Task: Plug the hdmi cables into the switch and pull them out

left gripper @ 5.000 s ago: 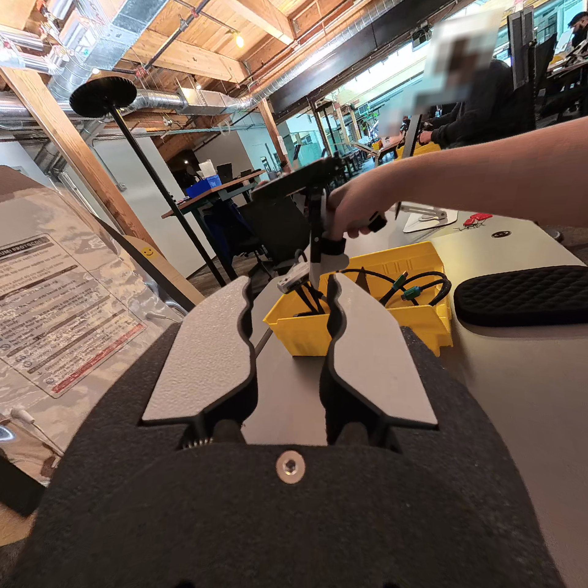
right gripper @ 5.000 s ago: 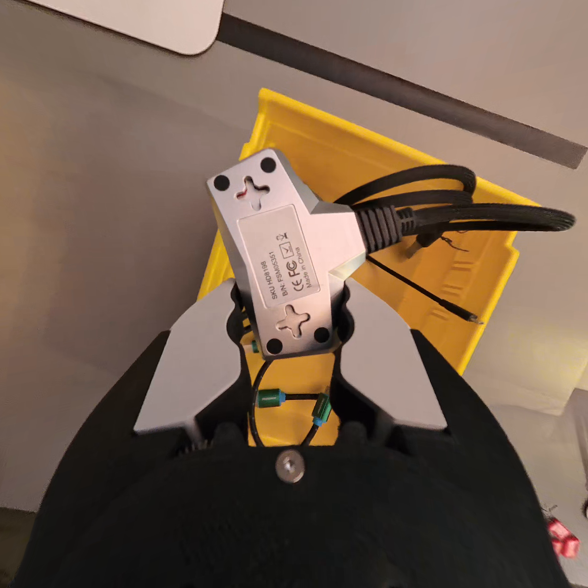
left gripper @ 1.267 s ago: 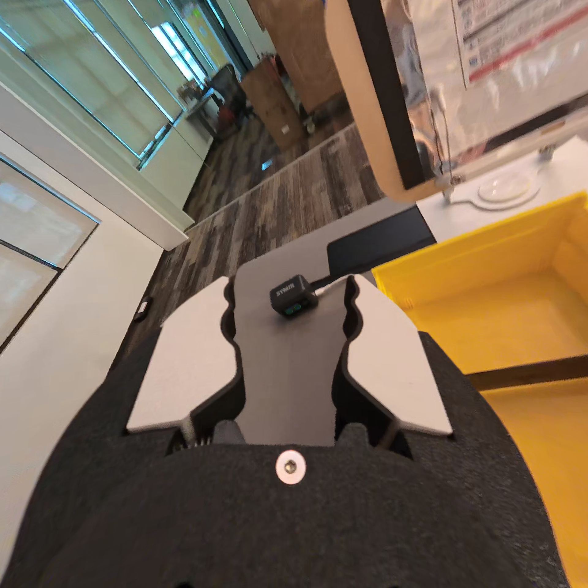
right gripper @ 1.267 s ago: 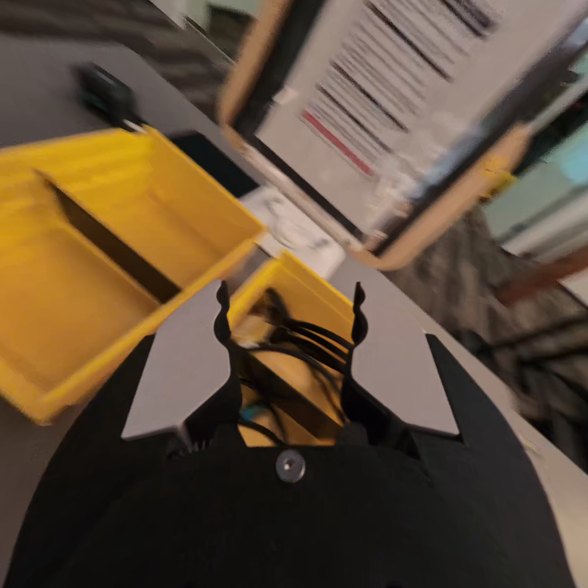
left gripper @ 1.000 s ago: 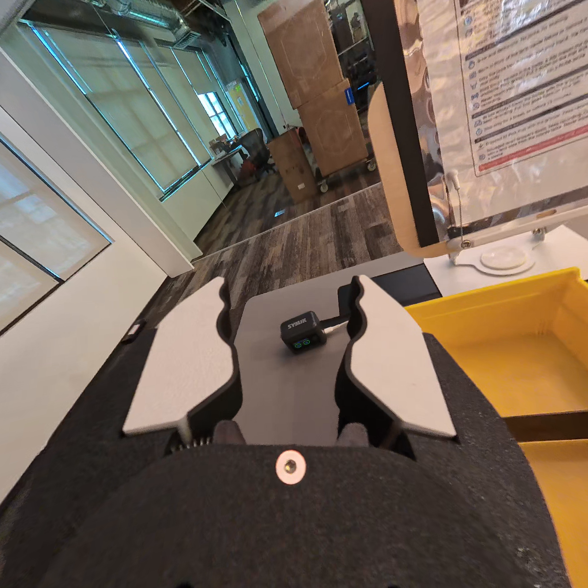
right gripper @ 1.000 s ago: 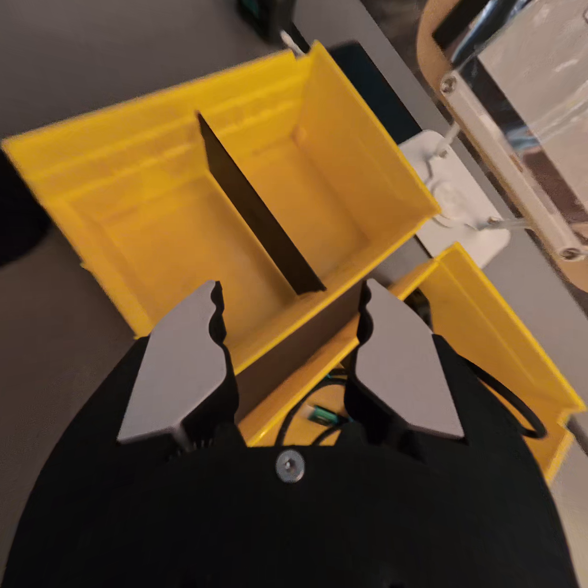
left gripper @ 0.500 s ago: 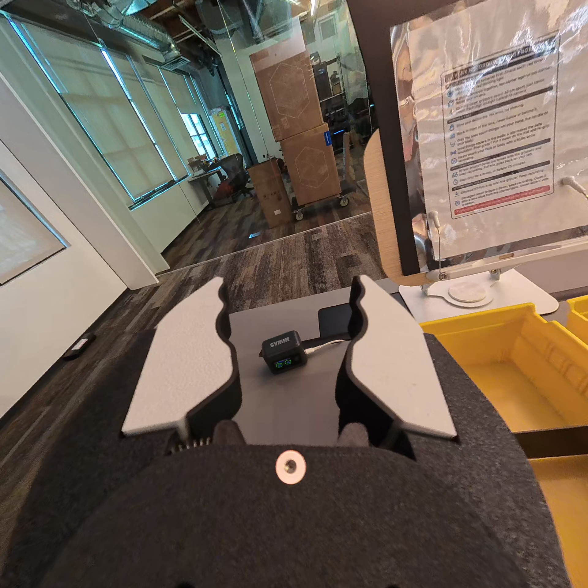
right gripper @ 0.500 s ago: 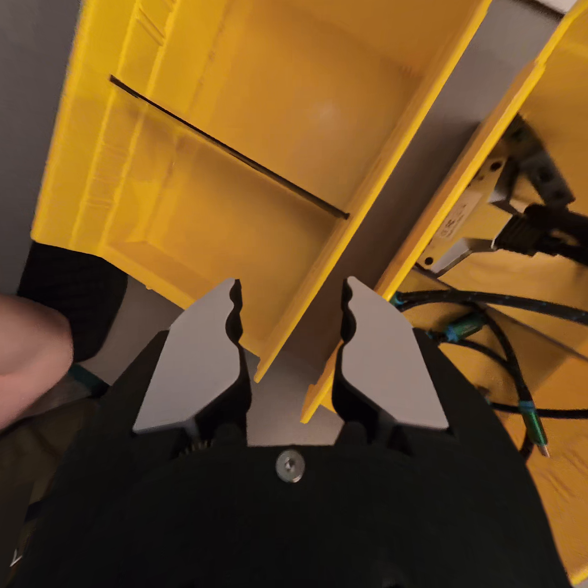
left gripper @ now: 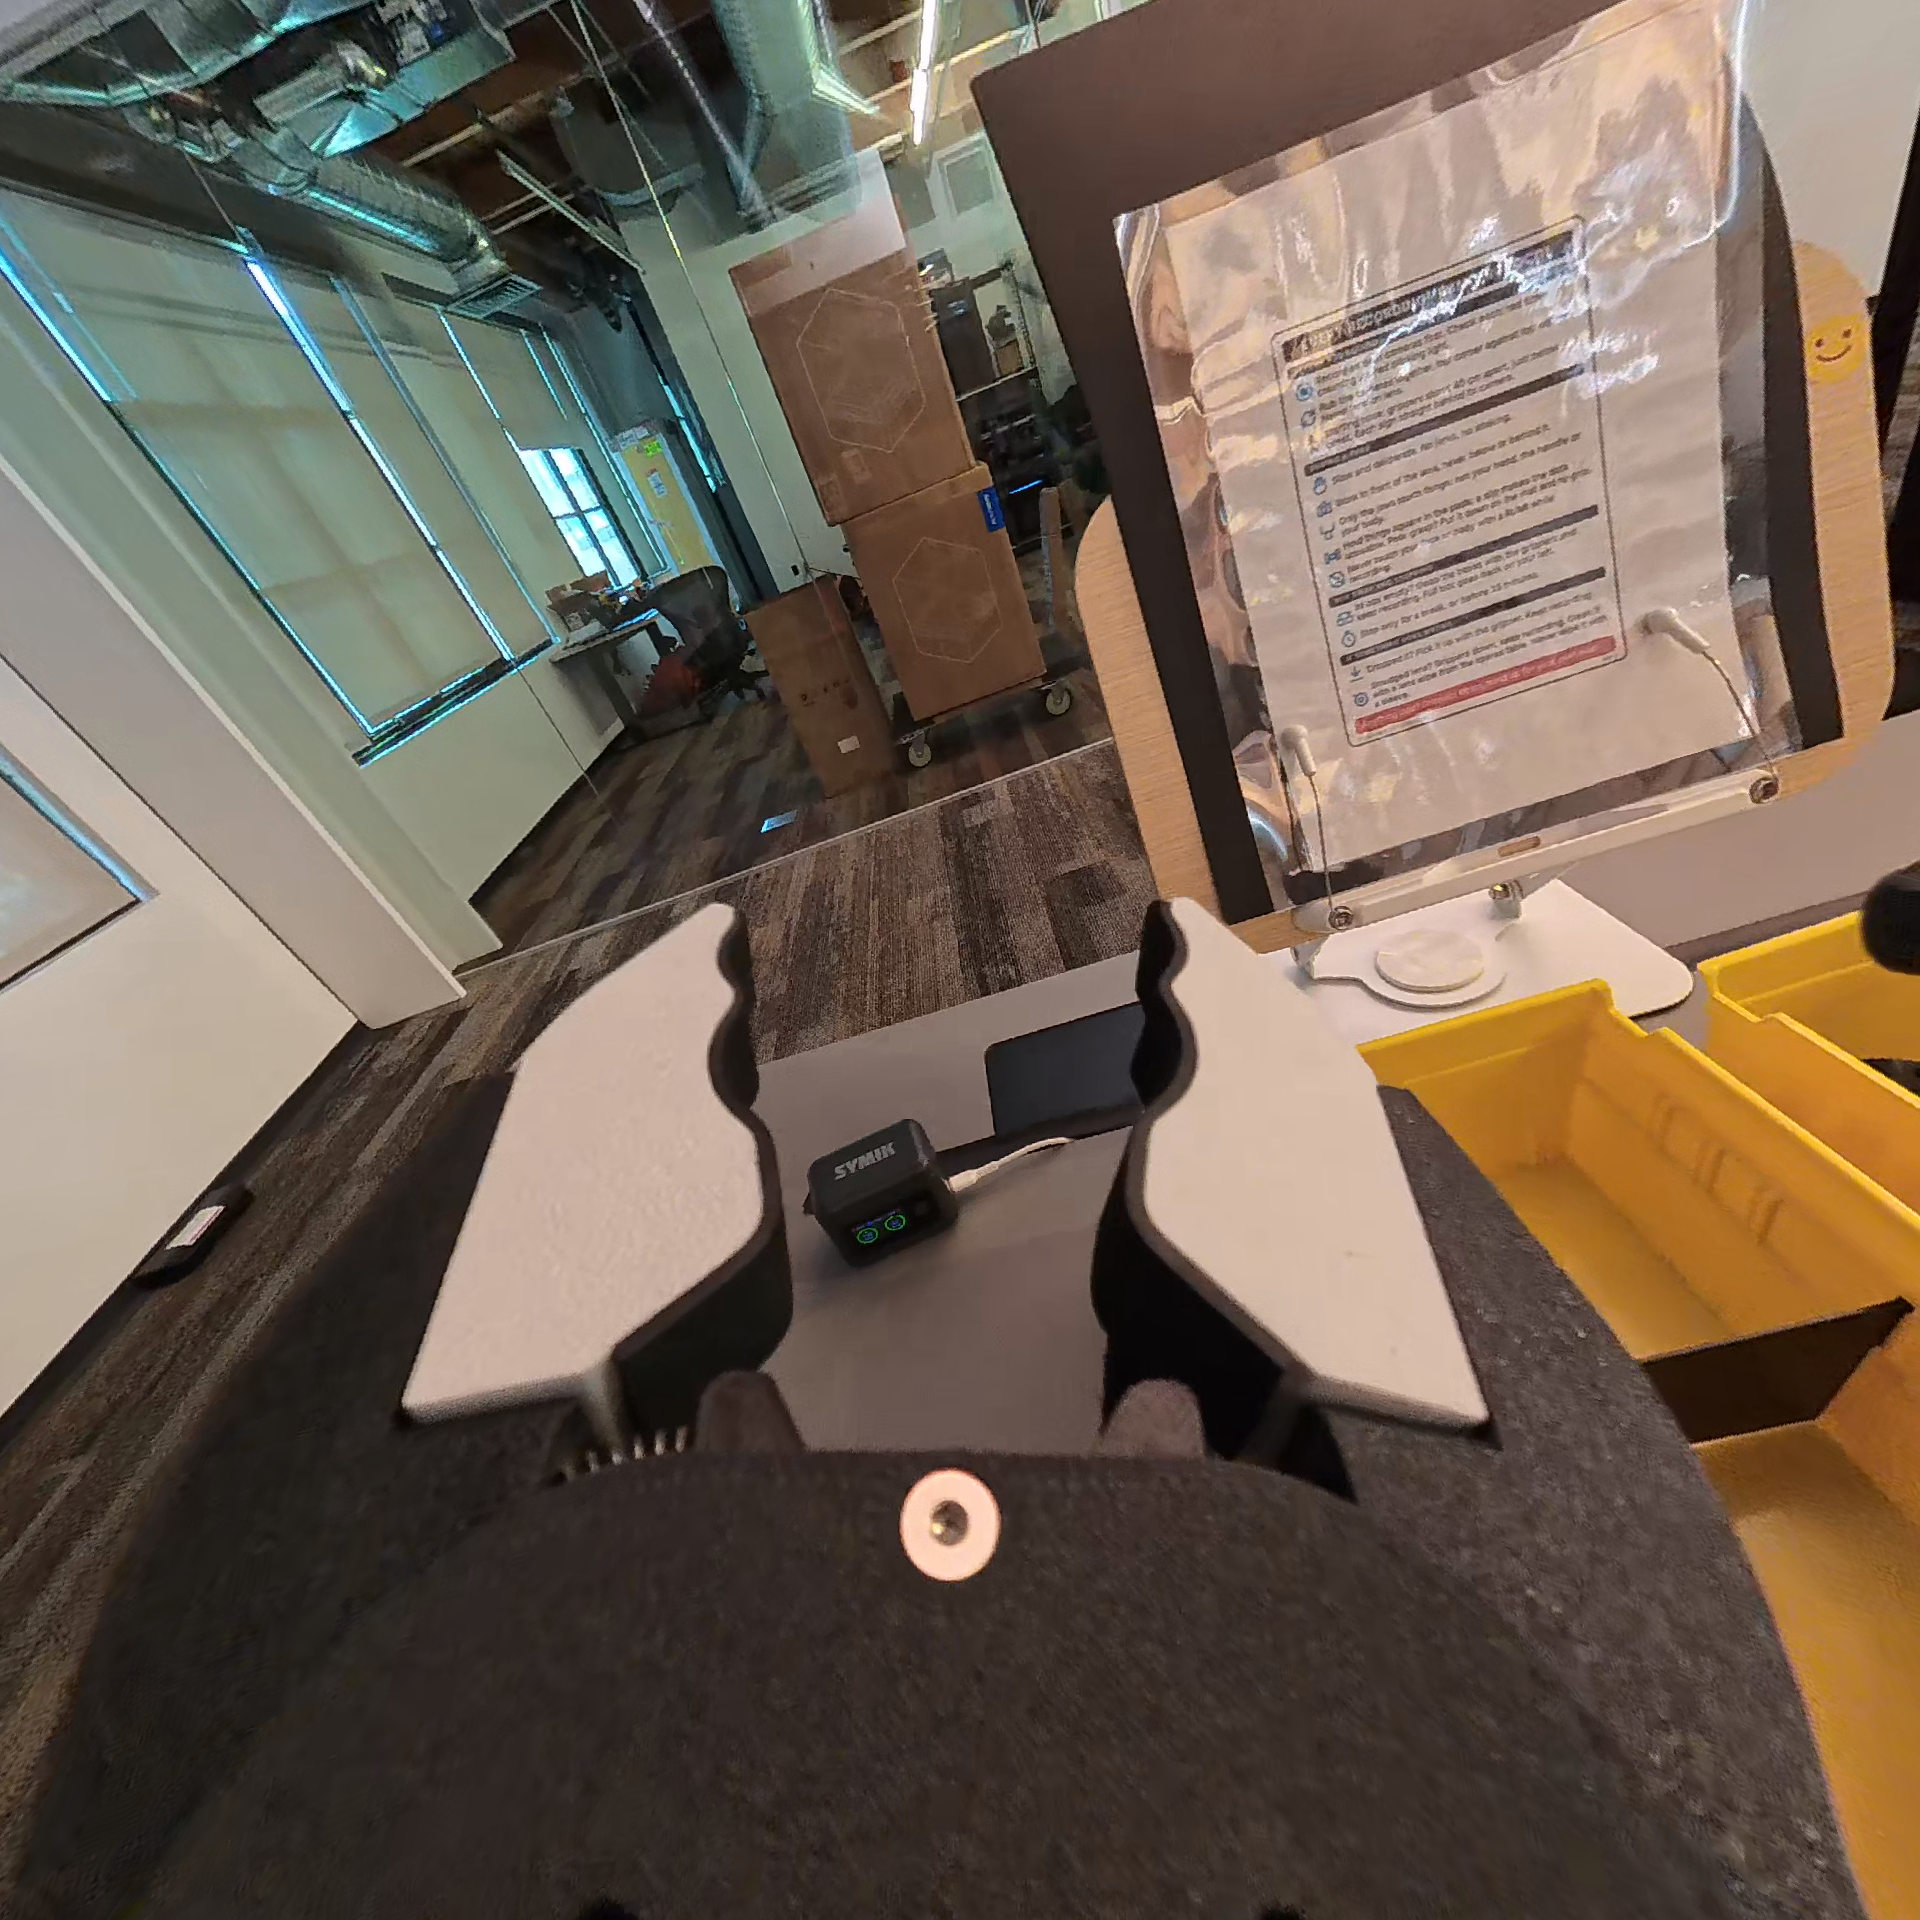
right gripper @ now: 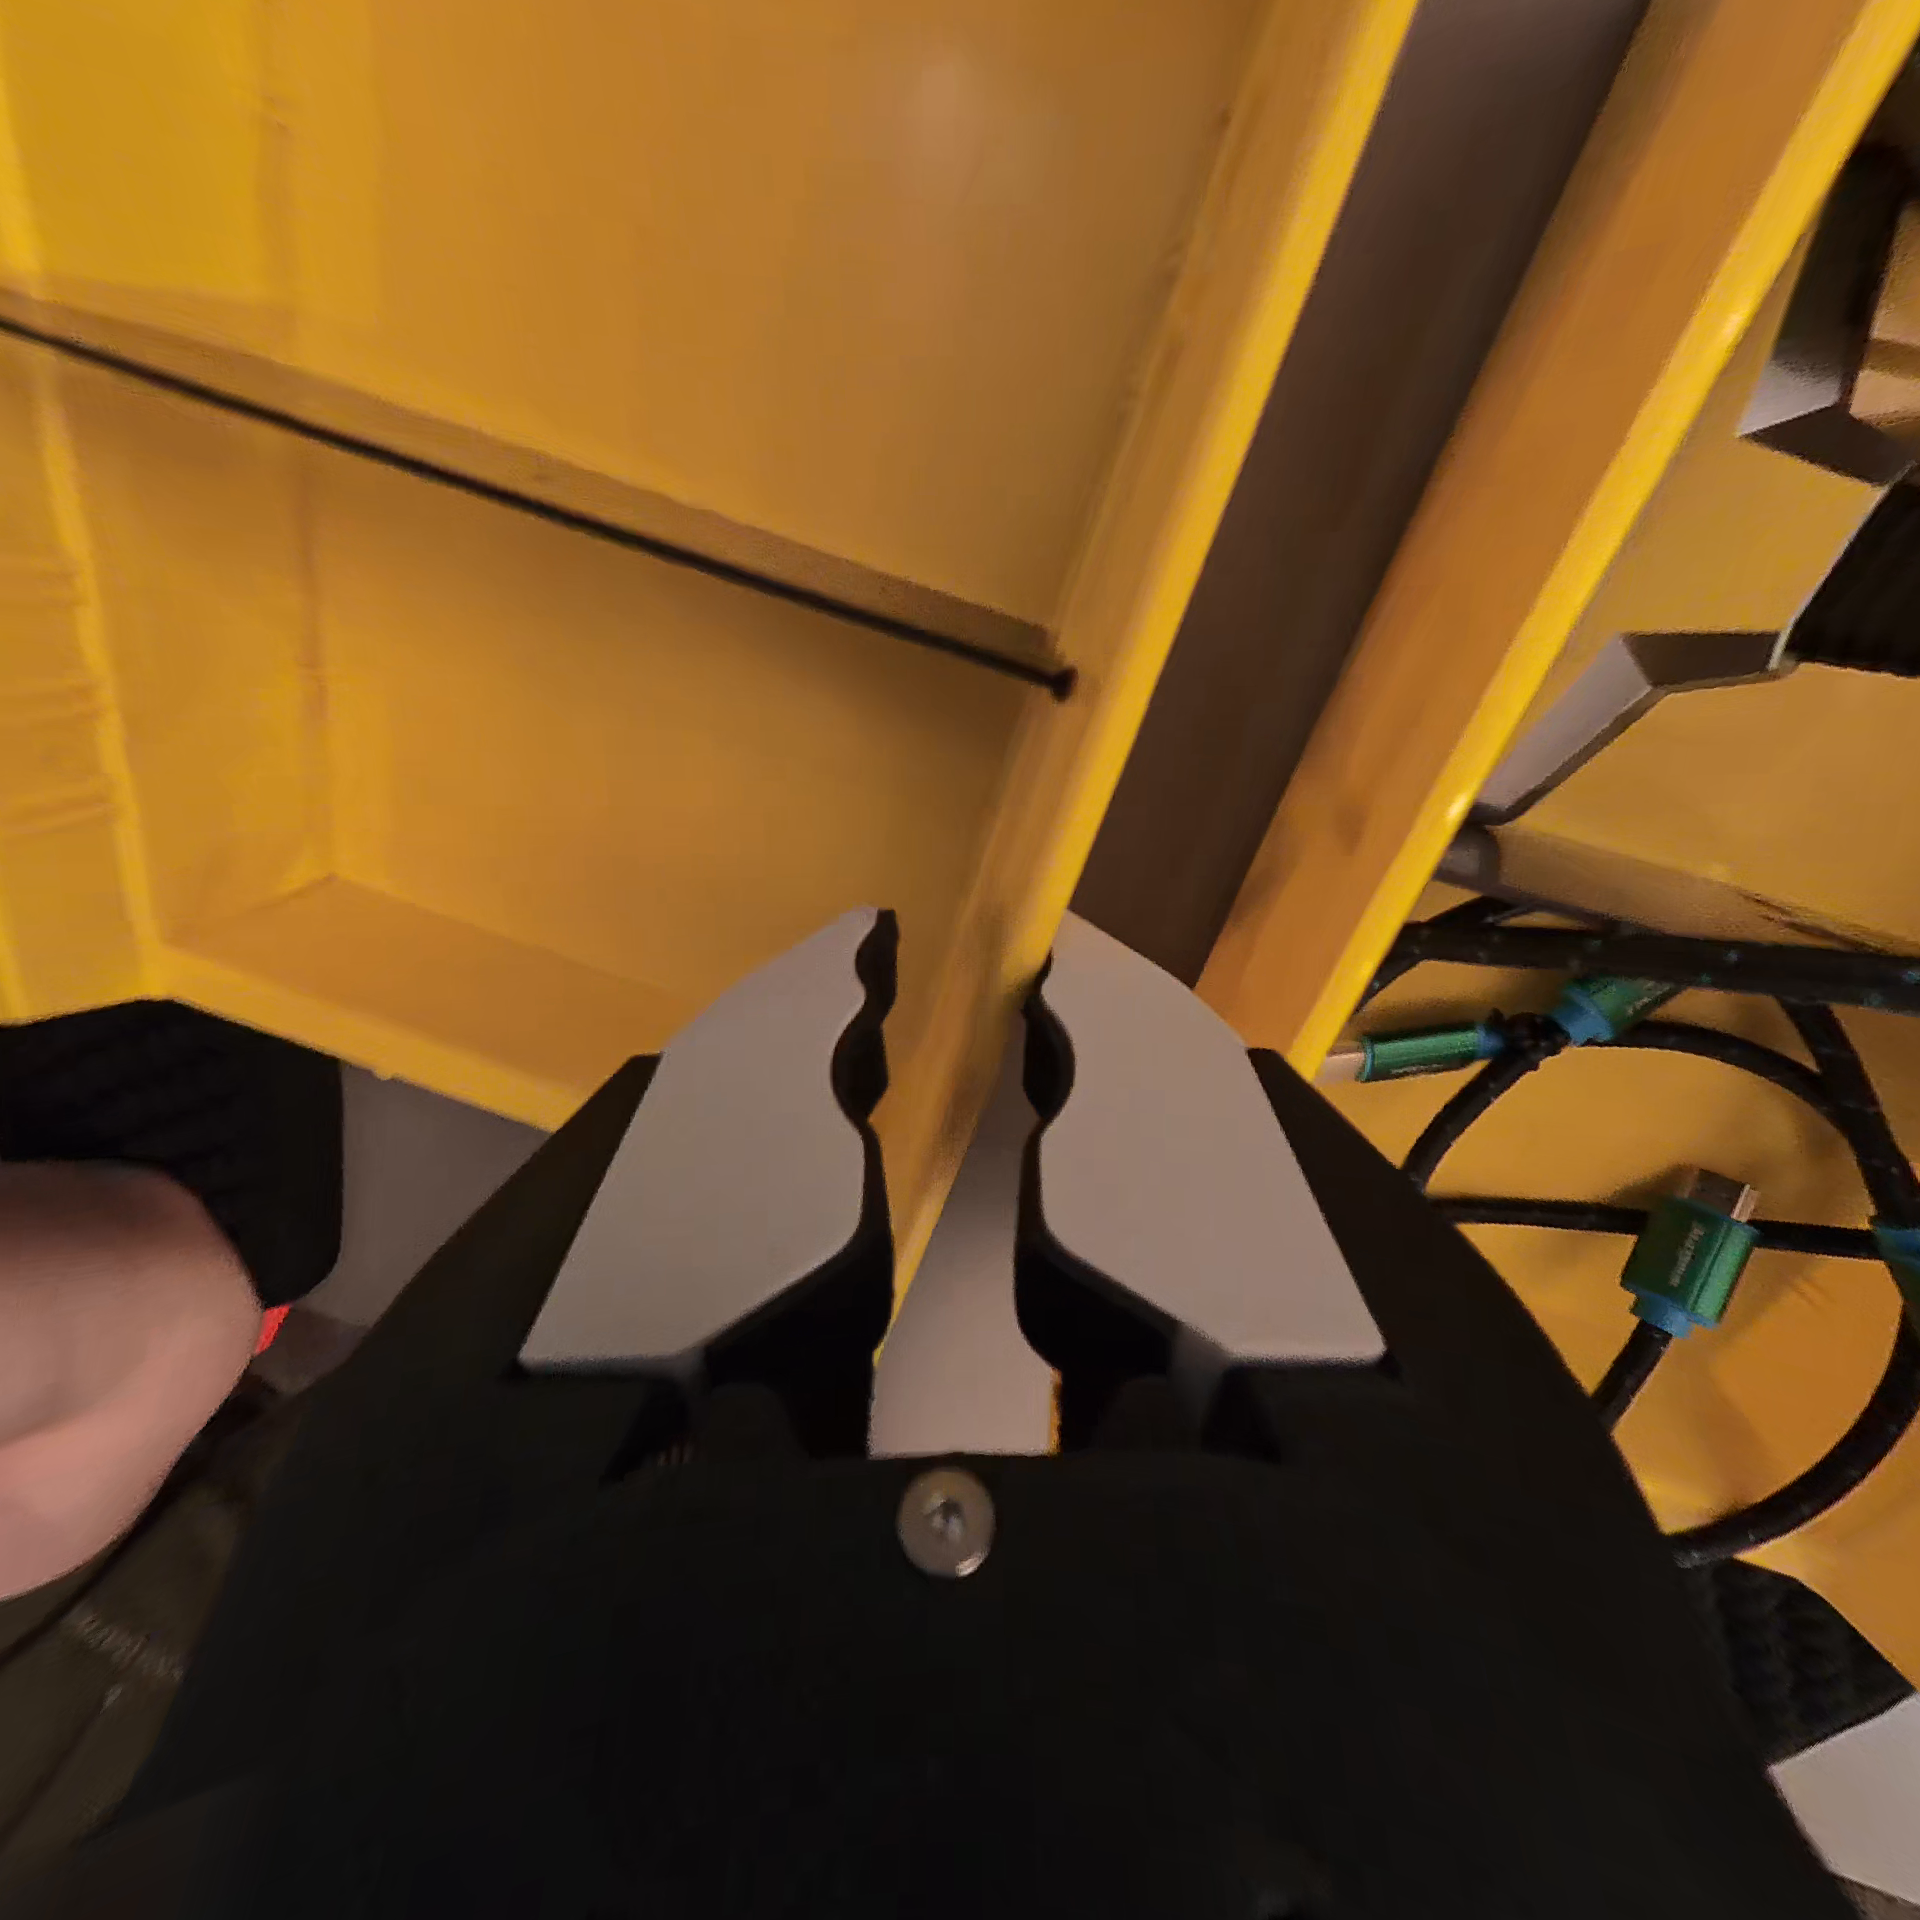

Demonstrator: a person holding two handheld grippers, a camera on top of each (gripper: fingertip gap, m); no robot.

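In the right wrist view, my right gripper (right gripper: 966, 935) is shut on the right wall of an empty yellow bin (right gripper: 1174, 436) with a black divider. A second yellow bin (right gripper: 1538, 540) beside it holds black braided HDMI cables with green plugs (right gripper: 1683, 1262), one more plug (right gripper: 1434, 1044) lying loose near the wall. The grey switch (right gripper: 1621, 717) shows partly at the right edge, with a black cable at it. My left gripper (left gripper: 945, 925) is open and empty, held above the grey table (left gripper: 935, 1340) to the left of the bins.
A small black device (left gripper: 883, 1195) with green lights and a white lead lies between my left fingers, farther off. A black pad (left gripper: 1060, 1070) and a sheet on a white stand (left gripper: 1455, 520) are behind. A hand (right gripper: 104, 1351) shows at left. Tip to tip, the grippers are about 35 cm apart. The grey switch (right gripper: 1621, 717) lies around 10 cm away from my right fingertips.
My right gripper moved down onto the empty bin's right wall and its fingers closed on it. The left gripper tilted up slightly and stayed open.
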